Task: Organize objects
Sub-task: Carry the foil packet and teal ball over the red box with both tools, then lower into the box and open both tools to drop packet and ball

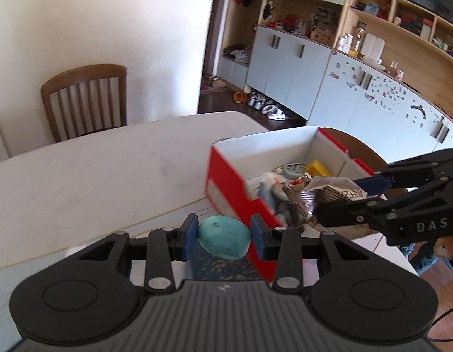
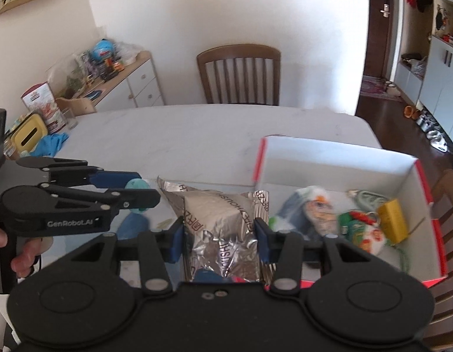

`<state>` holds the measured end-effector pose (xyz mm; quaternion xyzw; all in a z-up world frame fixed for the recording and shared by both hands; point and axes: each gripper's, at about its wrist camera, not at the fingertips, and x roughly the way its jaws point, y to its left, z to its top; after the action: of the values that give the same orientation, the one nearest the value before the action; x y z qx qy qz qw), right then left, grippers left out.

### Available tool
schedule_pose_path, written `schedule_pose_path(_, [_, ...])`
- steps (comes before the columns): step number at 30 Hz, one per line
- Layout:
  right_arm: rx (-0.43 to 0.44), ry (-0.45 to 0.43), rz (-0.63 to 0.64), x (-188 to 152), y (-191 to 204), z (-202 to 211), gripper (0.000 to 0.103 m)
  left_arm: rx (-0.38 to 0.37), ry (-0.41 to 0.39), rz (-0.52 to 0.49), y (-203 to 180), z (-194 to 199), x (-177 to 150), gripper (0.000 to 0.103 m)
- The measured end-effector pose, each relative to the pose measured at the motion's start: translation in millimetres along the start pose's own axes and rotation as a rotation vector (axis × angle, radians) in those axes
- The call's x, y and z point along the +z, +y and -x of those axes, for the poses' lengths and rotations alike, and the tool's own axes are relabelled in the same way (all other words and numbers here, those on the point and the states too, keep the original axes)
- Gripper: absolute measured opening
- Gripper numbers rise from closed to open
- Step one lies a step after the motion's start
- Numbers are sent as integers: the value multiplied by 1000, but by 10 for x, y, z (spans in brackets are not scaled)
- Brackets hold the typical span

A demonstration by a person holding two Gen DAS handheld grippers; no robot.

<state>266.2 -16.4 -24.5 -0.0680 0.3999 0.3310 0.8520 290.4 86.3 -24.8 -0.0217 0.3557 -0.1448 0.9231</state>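
The red cardboard box with white insides (image 2: 337,158) is already holding several toys. The left gripper (image 1: 223,236) is squeezing a small round teal toy (image 1: 223,239), and the right gripper (image 2: 220,234) is squeezing a shiny silver foil packet (image 2: 220,217). Both things are hanging in the air at the box's 9 o'clock side, not yet inside.

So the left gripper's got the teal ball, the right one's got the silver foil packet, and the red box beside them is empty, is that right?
Not quite: the red box is not empty. The right wrist view shows a yellow block, a green and red packet and other items inside. The rest holds: the left gripper grips the teal ball, the right gripper the silver foil packet.
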Motion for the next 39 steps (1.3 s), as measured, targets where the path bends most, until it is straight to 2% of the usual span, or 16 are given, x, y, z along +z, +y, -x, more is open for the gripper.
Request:
schedule_pose_path(5, [-36,-10,-21,12,-351,72,46,-22,8,-38,-320,-194,163,38])
schedule_pose_path(14, [-147,-19,-119,57,-1271,118,46,-44,46,-91,-803,-684,387,38])
schedule_pose_path(19, [-168,-10,-141,-18,-1609,81,46,-37,61,-116,-992,-1003,579,38])
schedule_pose_path(24, [-155,9,-98,-141,-1629,21,46,-20,76,-121,-1083,-1344,797,38])
schedule_pose_path(31, [-169,46,37,-260,-1456,-195,46,-15,116,-152,-1260,-1887,998,38])
schedule_pose_path(39, [-170,90,123,-344,-1367,-472,47,-20,211,-181,-1367,-2401,1002,38])
